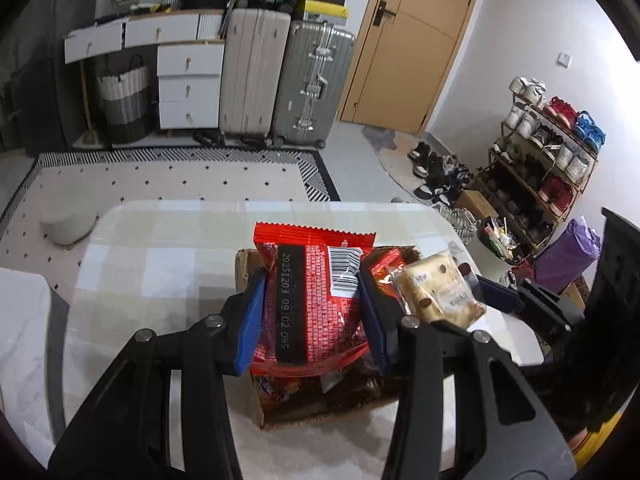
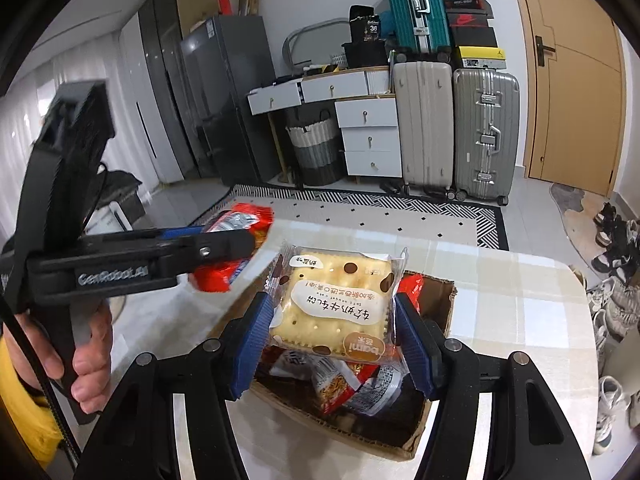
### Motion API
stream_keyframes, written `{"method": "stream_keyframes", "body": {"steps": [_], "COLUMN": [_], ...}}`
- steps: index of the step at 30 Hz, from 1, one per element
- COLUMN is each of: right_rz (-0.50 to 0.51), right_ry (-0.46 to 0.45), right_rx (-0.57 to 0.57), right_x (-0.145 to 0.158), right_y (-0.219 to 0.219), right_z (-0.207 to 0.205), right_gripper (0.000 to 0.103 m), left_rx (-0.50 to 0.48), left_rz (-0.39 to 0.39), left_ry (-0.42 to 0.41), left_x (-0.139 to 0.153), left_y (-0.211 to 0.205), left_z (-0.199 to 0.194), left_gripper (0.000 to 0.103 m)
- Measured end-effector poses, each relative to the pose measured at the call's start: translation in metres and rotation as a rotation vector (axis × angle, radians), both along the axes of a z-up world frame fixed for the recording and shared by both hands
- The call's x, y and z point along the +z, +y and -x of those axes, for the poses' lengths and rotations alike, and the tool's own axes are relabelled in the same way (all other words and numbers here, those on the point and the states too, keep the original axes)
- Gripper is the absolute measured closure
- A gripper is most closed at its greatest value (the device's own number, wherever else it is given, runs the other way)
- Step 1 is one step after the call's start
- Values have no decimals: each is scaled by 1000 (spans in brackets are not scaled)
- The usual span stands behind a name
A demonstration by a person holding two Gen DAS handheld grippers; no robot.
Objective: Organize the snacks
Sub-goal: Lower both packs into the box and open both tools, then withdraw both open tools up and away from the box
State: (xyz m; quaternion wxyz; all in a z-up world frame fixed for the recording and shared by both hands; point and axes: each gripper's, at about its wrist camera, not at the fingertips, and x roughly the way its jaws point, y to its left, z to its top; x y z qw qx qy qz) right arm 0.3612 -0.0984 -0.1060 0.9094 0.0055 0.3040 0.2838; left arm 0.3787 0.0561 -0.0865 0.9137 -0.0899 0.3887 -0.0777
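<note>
My left gripper (image 1: 312,312) is shut on a red snack packet (image 1: 316,300) and holds it above an open cardboard box (image 1: 244,268) on the table. The same packet (image 2: 224,276) shows in the right wrist view, clamped in the left gripper (image 2: 236,244). My right gripper (image 2: 332,324) is shut on a clear-wrapped cracker sandwich pack (image 2: 336,304) and holds it over the box (image 2: 444,292). That pack (image 1: 436,292) also shows in the left wrist view, right of the red packet. Several snack packets (image 2: 352,384) lie inside the box.
The box stands on a table with a checked cloth (image 1: 160,248). Beyond it are a patterned rug (image 1: 180,176), white drawers (image 1: 188,88), suitcases (image 1: 280,76), a wooden door (image 1: 408,40) and a shoe rack (image 1: 548,152) at the right.
</note>
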Motion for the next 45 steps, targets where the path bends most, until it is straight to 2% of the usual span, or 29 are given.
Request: {"method": "stream_keyframes", "body": {"steps": [3,7,17,25,37,45], "right_rz": [31,74,121,151,171,74], "right_ry": [-11,-31,-40,-73,-94,-77], "right_rx": [-3,-13,-12,-16,-45,-88], "right_x": [-10,-21,-36,-36,-30,-15], "right_y": [3,5,7,13,13,-8], "right_z": [-4,-3,-7,-3,1,6], "right_gripper": [41,41,41,41,41,41], "left_rx": [-3,-14,-21,-8,11,27], "left_rz": [3,-1,-12,-36,-60,-68], "left_ry": [32,44,27,-10,-32,-33], "left_x": [-17,-31,-35,-24,-7,3], "left_y": [0,-6,-12,-10,-14,-10], "left_z": [-32,-56,-72,-19,15,29], "left_gripper": [62,62,62,62,59,59]}}
